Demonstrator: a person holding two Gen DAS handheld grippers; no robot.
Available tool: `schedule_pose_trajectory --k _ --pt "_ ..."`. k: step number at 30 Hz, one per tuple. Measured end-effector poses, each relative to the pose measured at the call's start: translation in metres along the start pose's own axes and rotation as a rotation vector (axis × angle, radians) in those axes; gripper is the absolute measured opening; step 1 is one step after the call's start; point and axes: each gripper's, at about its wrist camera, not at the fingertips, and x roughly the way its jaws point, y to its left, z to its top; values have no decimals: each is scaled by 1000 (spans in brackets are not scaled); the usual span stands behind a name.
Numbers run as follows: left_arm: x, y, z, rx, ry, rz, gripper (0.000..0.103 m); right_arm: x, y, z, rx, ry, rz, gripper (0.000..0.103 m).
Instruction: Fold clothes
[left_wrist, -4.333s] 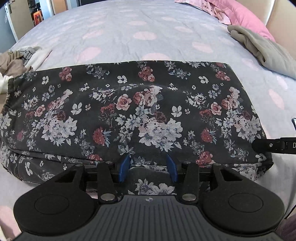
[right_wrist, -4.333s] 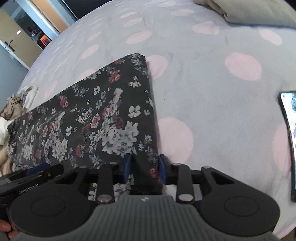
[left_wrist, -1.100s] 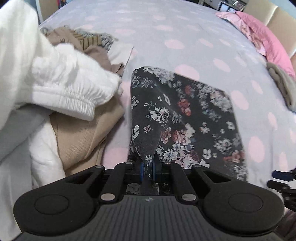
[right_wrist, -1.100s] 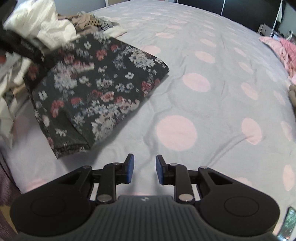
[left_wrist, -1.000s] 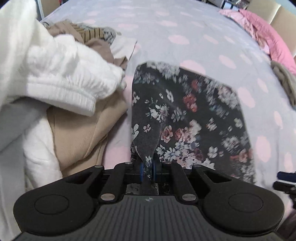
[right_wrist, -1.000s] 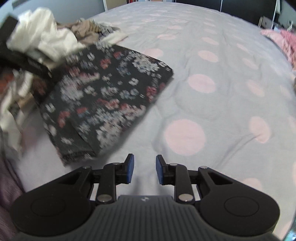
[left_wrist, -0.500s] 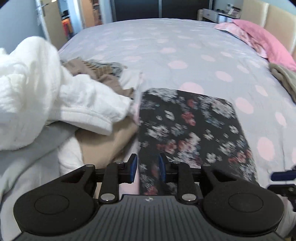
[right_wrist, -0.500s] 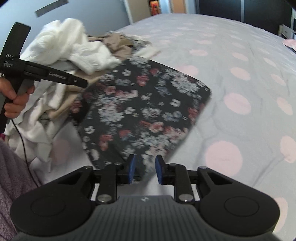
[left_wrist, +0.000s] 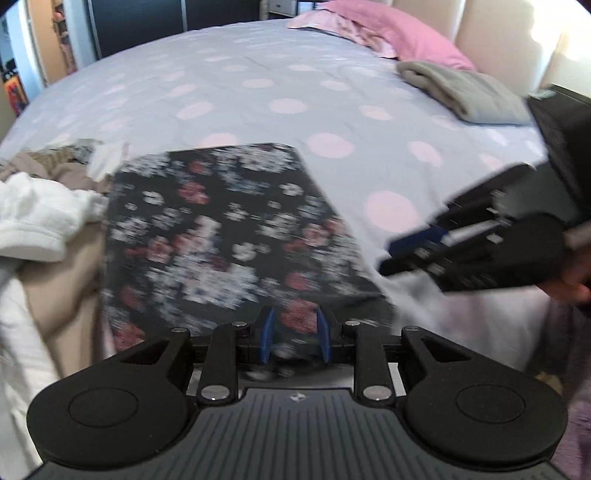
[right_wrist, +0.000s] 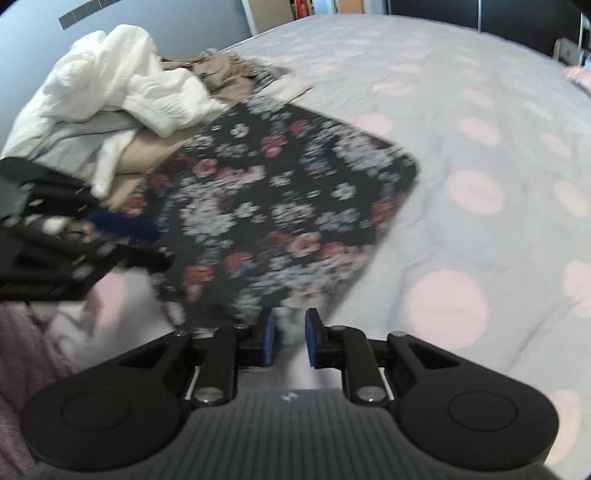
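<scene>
Polka-dot bedspread (left_wrist: 332, 96) underneath, soft, lightly creased. Just ahead of left gripper (left_wrist: 293, 332), parted and empty, and right gripper (right_wrist: 288, 338), likewise parted and empty: floral garment (left_wrist: 229, 236), thin dark woven cloth, flat rectangle. Best gripped at both near corners together, kept taut. Left: rumpled laundry pile (right_wrist: 122, 96). Far right: grey folded cloth (left_wrist: 465, 92).
</scene>
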Motion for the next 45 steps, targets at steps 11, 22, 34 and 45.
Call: schedule_pose_trajectory --k 11,22,34,45 --pt "30 -41 -10 -54 81 -69 23 1 -9 -11 1 31 -23 23" --pt "49 -34 -10 -113 123 -22 7 10 8 -5 -83 20 45 27" --pt "31 -42 -25 -4 150 -48 3 34 -25 5 61 15 -46 0" --pt "11 -8 -39 -146 125 -9 2 19 -35 4 239 35 70 40"
